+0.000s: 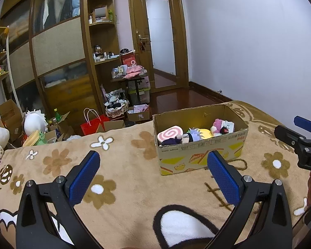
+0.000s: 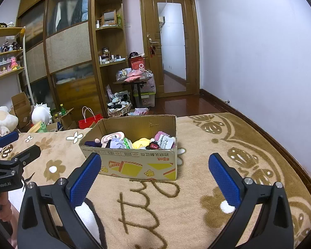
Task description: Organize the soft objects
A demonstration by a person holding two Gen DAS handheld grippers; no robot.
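Left gripper (image 1: 153, 173): jaws spread wide, nothing between the blue pads; hovers over the blanket (image 1: 122, 157).

Right gripper (image 2: 155, 174): likewise spread and empty, beside the left one.

Blanket: plush, beige, flower-patterned; covers the bed. No loose toy shows on it near the grippers, so there is free room all round the box.

Cardboard box (image 2: 134, 164): open-topped, flaps absent or folded, standing on the blanket just beyond both grippers. Walls thin, probably easy to dent or shove.

Plush toys (image 1: 194, 133): inside the box, packed side by side: pink swirl roll (image 1: 169, 133), yellow piece, pink figure with a paper tag. Judged light, squashy, non-fragile; best pinched across a bulging body, not the tag.

Far edge: the bed ends behind the box; floor clutter lies beyond and below on the left, a wall on the right.
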